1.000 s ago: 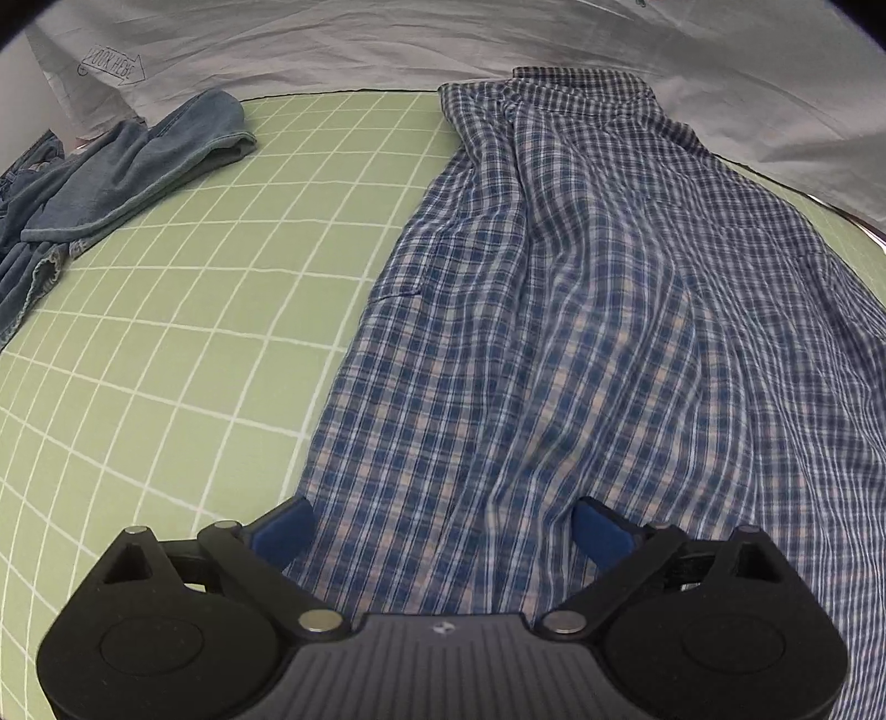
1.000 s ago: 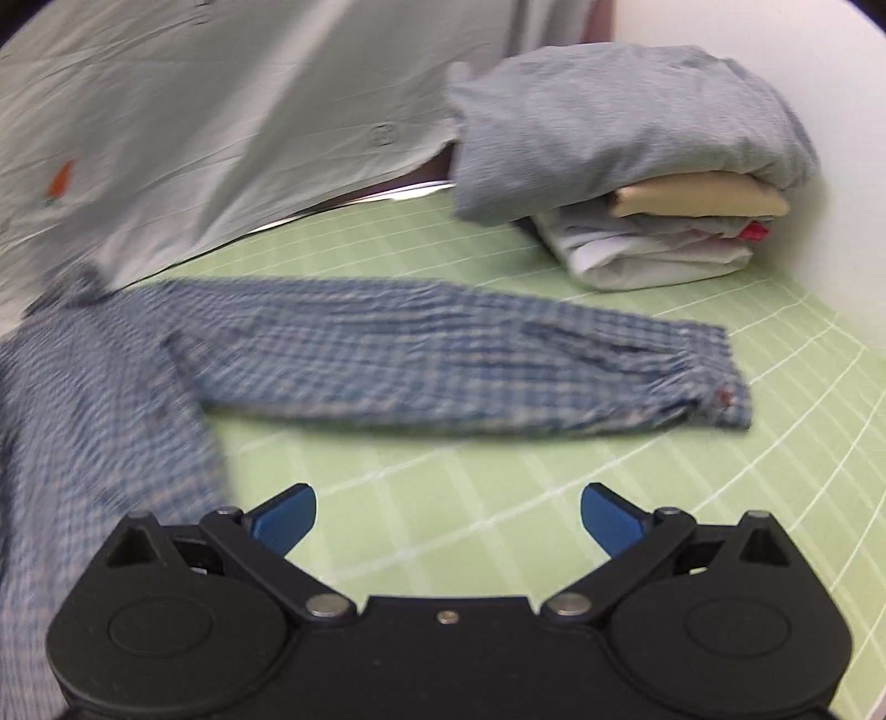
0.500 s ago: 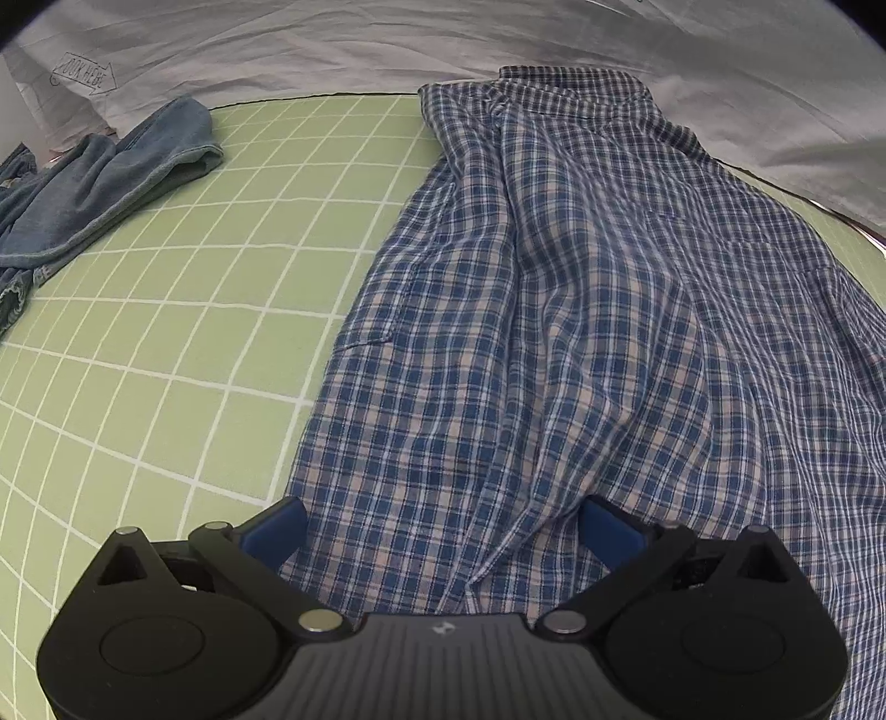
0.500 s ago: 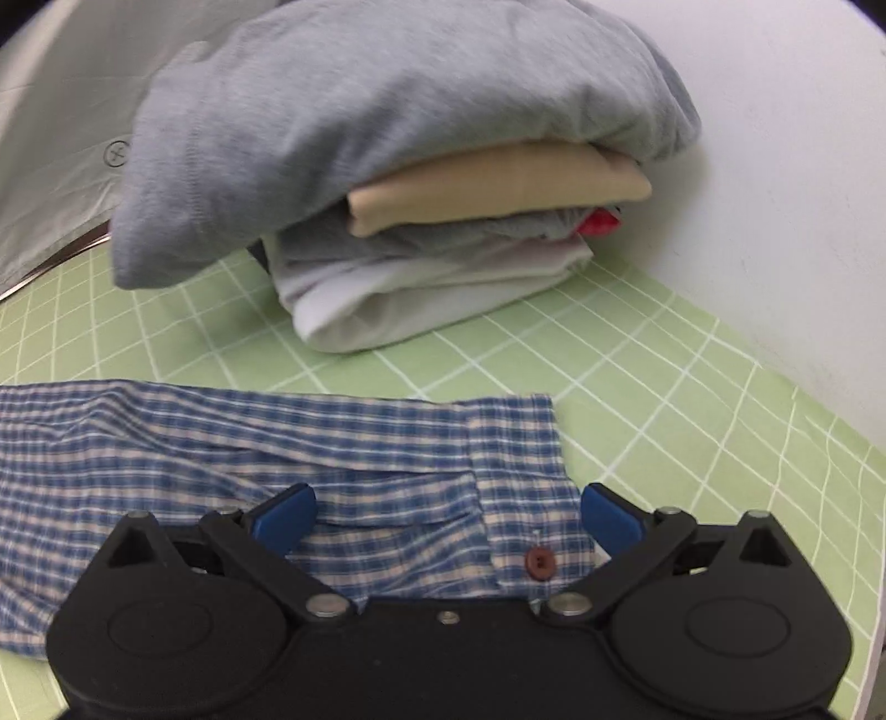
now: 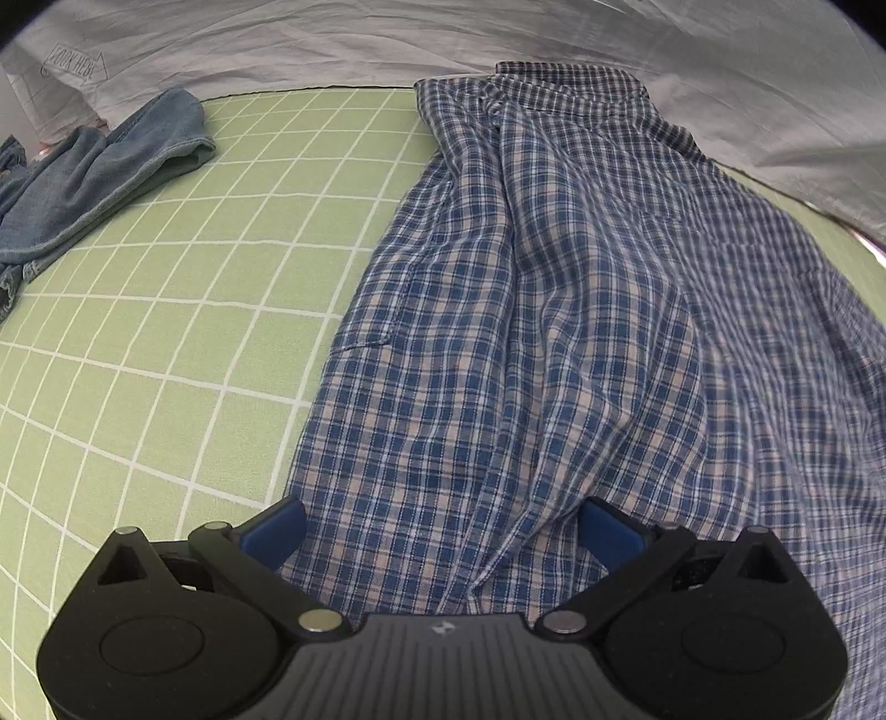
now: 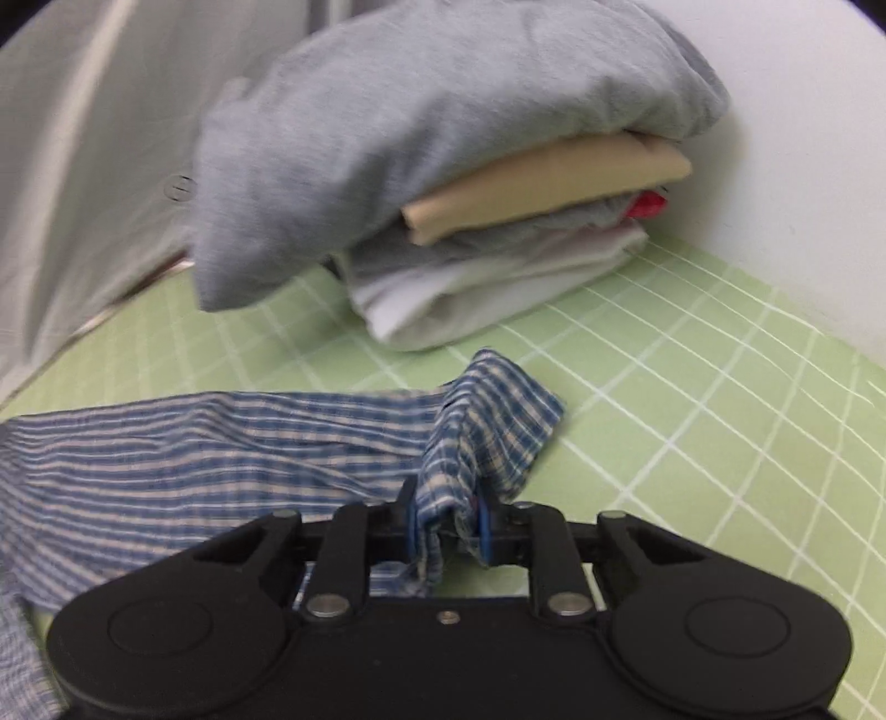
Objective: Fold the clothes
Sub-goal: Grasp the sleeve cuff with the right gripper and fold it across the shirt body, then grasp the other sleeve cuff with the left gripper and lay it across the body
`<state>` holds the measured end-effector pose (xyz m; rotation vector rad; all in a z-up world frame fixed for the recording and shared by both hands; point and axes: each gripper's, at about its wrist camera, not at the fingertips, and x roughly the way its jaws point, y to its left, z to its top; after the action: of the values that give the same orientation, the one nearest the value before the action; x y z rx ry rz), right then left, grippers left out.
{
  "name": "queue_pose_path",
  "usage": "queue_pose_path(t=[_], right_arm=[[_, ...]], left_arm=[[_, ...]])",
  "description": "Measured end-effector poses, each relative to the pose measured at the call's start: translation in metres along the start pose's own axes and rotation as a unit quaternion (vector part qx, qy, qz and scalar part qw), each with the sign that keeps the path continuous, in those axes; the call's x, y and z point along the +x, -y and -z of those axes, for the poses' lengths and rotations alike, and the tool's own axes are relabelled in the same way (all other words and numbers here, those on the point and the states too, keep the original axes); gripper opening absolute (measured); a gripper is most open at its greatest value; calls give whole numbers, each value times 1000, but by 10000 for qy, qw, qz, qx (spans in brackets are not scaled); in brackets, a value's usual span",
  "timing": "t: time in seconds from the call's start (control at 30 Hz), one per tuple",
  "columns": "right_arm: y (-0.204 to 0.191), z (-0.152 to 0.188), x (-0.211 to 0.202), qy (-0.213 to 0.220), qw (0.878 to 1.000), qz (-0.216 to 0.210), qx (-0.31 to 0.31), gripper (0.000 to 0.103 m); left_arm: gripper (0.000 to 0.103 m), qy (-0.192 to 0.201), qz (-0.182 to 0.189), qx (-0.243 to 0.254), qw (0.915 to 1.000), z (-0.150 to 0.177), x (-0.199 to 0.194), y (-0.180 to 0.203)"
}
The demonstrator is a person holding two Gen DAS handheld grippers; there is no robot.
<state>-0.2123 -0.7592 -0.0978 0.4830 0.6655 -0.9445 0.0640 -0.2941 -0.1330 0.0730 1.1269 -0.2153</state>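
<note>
A blue and white plaid shirt (image 5: 554, 332) lies spread on the green grid mat (image 5: 166, 332). My left gripper (image 5: 443, 529) hovers open over the shirt's lower body, its blue pads wide apart with cloth below them. In the right wrist view the shirt's long sleeve (image 6: 194, 443) stretches to the left. My right gripper (image 6: 446, 526) is closing its jaws on the sleeve's cuff (image 6: 487, 426). The cuff is bunched between the blue pads and sticks up past them.
A stack of folded clothes (image 6: 470, 183), grey on top, then tan and white, sits just beyond the cuff against a white wall (image 6: 803, 138). Blue denim jeans (image 5: 94, 177) lie at the mat's far left. A grey wrinkled sheet (image 5: 387, 44) borders the mat's far edge.
My right gripper slid along the sleeve to its cuff end, then its jaws went from wide open to pinching the cuff. The left gripper has hardly moved and stays open.
</note>
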Motion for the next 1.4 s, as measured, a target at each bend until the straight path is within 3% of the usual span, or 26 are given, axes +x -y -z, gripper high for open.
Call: queue_pose_path(t=[0.23, 0.33, 0.43, 0.6, 0.77, 0.83, 0.87, 0.9, 0.93, 1.07, 1.27, 1.4], right_arm=[[-65, 4, -48, 335, 9941, -974, -338, 19], [-113, 18, -60, 264, 9863, -1491, -653, 19], [-170, 39, -64, -77, 9732, -2147, -822, 19], [-276, 76, -77, -655, 9356, -3211, -1313, 18], [-348, 93, -95, -1427, 8757, -4540, -814, 19], [-370, 100, -99, -1753, 8514, -4903, -635, 28], [-377, 104, -99, -1927, 8458, -4938, -603, 42], [-380, 108, -98, -2043, 8453, -4902, -591, 54], [-380, 112, -97, -2120, 8480, -4821, -591, 57], [-354, 105, -98, -1887, 8736, -4418, -776, 76], [-283, 83, -111, -723, 9324, -3189, -1537, 83], [-232, 88, -103, -549, 9575, -2287, -1672, 83]], left_arm=[[103, 422, 71, -126, 9990, 5, -29, -16], [103, 427, 81, -62, 9990, 8, -33, -23], [103, 352, 66, -107, 9993, 11, -32, -32], [103, 324, 56, -261, 9991, 18, -33, -47], [103, 281, -66, -420, 9987, 23, -31, -60], [103, 247, -85, -494, 9984, 25, -30, -64], [103, 231, -92, -521, 9983, 26, -30, -66], [103, 227, -100, -525, 9983, 26, -29, -66], [103, 238, -101, -515, 9983, 26, -29, -66], [103, 338, -22, -521, 9981, 22, -31, -62], [103, 568, 176, -554, 9967, 9, -33, -55], [103, 587, 299, -859, 9941, -5, -25, -62]])
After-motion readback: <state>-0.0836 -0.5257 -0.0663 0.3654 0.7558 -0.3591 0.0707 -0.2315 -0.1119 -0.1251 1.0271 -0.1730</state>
